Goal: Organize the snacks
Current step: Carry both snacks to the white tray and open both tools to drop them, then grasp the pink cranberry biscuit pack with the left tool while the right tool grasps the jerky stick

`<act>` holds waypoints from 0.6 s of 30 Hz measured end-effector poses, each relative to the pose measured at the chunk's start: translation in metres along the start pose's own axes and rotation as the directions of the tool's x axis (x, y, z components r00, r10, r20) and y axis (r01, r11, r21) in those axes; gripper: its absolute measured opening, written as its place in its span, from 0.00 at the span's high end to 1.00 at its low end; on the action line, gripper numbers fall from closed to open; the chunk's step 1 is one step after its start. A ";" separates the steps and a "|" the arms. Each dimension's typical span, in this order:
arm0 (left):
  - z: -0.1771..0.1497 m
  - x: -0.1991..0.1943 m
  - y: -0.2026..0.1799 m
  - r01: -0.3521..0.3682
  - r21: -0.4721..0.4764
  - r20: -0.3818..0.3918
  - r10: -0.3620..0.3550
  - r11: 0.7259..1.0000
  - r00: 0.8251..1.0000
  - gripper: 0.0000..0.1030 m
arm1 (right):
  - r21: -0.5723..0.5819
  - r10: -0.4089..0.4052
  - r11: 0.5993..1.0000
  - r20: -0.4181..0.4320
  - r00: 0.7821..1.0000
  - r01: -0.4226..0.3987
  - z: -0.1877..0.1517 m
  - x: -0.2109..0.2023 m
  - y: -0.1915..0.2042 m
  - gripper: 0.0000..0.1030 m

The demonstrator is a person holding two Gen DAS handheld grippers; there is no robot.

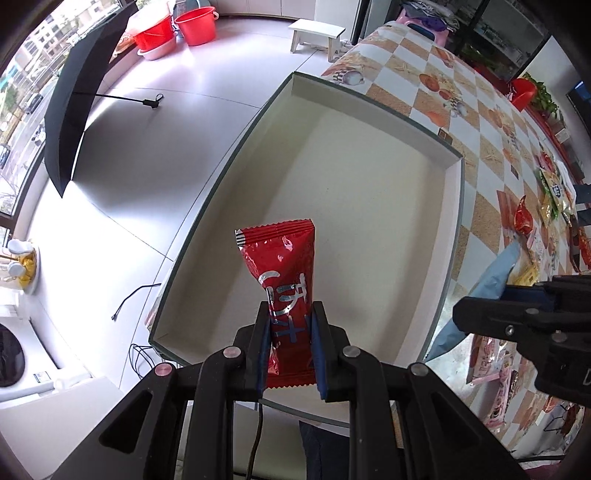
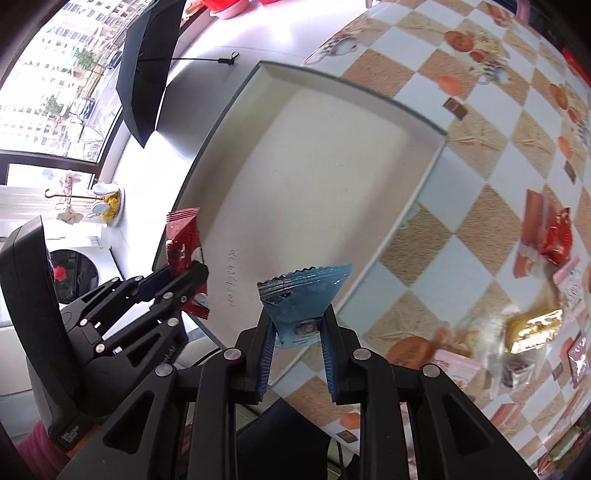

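My left gripper is shut on a red snack packet and holds it upright above the near end of a shallow white box. The box has nothing lying in it. My right gripper is shut on a light blue snack packet and holds it above the box's near right edge. The left gripper with the red packet shows at the left of the right wrist view. The blue packet shows at the right of the left wrist view.
The box lies at the corner of a table with a checkered cloth. Several loose snack packets lie on the cloth to the right. Beyond the table edge are the floor, a black umbrella, red buckets and a white stool.
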State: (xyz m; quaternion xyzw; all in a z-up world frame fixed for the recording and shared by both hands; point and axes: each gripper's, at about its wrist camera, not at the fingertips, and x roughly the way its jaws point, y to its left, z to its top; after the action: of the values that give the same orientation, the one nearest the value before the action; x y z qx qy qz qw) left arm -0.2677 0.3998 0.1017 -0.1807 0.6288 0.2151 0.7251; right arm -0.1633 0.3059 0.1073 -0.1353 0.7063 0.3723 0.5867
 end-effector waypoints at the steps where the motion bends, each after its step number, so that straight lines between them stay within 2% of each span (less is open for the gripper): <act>1: 0.000 0.003 -0.001 -0.019 0.014 -0.011 0.020 1.000 1.000 0.72 | -0.002 0.004 1.000 -0.006 1.000 -0.004 0.002 0.003 0.002 0.75; 2: -0.001 0.005 -0.002 -0.039 0.025 -0.019 0.040 0.999 0.999 0.58 | -0.005 0.003 1.000 -0.015 1.000 -0.004 0.004 0.007 0.003 0.75; 3: -0.002 0.006 -0.003 -0.058 0.035 -0.022 0.059 0.998 0.998 0.39 | -0.005 -0.005 1.000 -0.028 1.000 0.005 0.006 0.010 0.003 0.73; 5: -0.004 0.004 -0.004 -0.062 0.049 -0.008 0.063 0.997 0.998 0.28 | 0.007 -0.037 0.999 -0.041 0.998 0.037 0.007 0.014 -0.002 0.31; 6: -0.005 0.001 -0.006 -0.055 0.064 -0.001 0.055 0.996 0.998 0.28 | 0.018 -0.060 0.998 -0.035 0.998 0.060 0.006 0.015 -0.008 0.00; 8: -0.004 0.001 -0.013 -0.039 0.099 -0.007 0.040 0.994 0.999 0.28 | 0.049 -0.079 0.996 -0.002 0.997 0.079 0.000 0.009 -0.025 0.00; 12: -0.003 -0.004 -0.040 0.001 0.209 -0.011 0.001 0.978 1.000 0.28 | 0.185 -0.145 0.972 -0.011 0.989 0.145 -0.026 0.000 -0.088 0.00; 15: -0.005 -0.015 -0.071 0.051 0.327 0.006 -0.056 0.944 0.998 0.28 | 0.318 -0.189 0.929 -0.034 0.981 0.190 -0.059 -0.009 -0.143 0.00; 18: -0.012 -0.022 -0.110 0.112 0.448 -0.018 -0.117 0.887 0.993 0.24 | 0.419 -0.217 0.879 -0.073 0.973 0.228 -0.105 -0.014 -0.185 0.00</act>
State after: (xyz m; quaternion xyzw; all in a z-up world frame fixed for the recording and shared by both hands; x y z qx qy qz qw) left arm -0.2208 0.2989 0.1211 -0.0446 0.6462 0.0222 0.7615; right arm -0.1199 0.1039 0.0561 -0.0888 0.7571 0.1381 0.6324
